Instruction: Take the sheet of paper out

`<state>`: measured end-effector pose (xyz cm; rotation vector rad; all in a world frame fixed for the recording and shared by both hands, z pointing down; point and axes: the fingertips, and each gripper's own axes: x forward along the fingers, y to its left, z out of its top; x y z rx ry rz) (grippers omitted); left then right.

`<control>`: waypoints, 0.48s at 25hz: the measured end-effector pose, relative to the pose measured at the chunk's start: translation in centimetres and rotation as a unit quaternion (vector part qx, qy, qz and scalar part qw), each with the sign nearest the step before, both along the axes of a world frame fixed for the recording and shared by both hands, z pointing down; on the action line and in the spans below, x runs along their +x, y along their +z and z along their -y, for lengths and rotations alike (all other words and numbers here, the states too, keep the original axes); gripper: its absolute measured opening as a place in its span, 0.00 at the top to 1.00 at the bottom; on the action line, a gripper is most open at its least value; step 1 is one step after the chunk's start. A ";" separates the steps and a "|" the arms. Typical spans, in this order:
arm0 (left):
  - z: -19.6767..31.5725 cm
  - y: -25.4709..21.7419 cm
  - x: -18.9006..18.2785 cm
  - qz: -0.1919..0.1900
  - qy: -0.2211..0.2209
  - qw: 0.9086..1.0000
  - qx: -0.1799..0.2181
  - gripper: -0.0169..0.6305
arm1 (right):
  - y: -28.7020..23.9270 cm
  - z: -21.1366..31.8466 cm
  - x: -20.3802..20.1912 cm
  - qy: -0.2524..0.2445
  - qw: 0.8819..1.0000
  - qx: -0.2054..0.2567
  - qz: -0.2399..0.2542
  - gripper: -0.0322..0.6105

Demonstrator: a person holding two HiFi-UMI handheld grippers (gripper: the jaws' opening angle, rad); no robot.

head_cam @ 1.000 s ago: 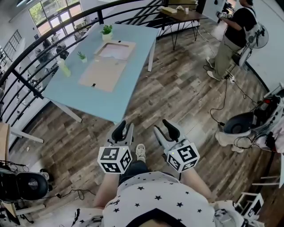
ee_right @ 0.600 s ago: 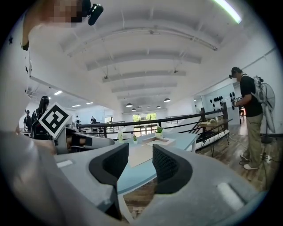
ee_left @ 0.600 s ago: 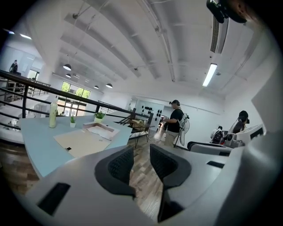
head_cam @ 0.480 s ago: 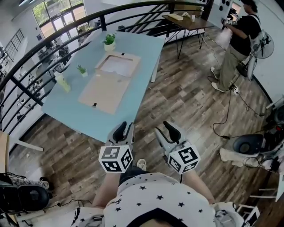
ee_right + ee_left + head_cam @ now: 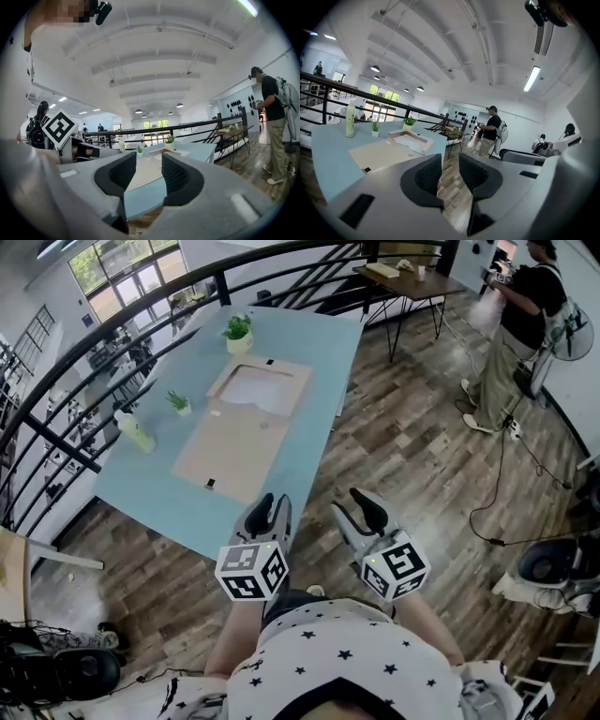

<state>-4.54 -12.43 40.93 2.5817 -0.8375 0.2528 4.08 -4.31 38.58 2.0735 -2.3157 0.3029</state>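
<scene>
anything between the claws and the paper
Nothing visible. The sheet of paper lies uncovered in a cardboard tray; only its flat lid and bare table separate it from the left claw and right claw.

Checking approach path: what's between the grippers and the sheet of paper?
Head view: a strip of blue table, then the flat cardboard flap; the sheet of paper lies just beyond.
</scene>
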 end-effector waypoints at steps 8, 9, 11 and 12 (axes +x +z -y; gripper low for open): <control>3.2 0.5 1.3 -0.001 -0.013 1.000 -0.002 0.80 | 0.9 3.0 1.2 -0.010 1.000 -0.010 0.004 0.71; 3.7 0.5 1.4 -0.001 -0.015 1.000 -0.003 0.80 | 1.0 3.5 1.4 -0.012 1.000 -0.010 0.004 0.71; 4.7 0.7 1.8 0.001 -0.020 1.000 -0.004 0.80 | 1.1 4.4 1.7 -0.018 1.000 -0.011 0.005 0.71; 5.2 0.9 2.0 0.002 -0.022 1.000 -0.005 0.80 | 1.2 5.0 1.9 -0.022 1.000 -0.012 0.006 0.71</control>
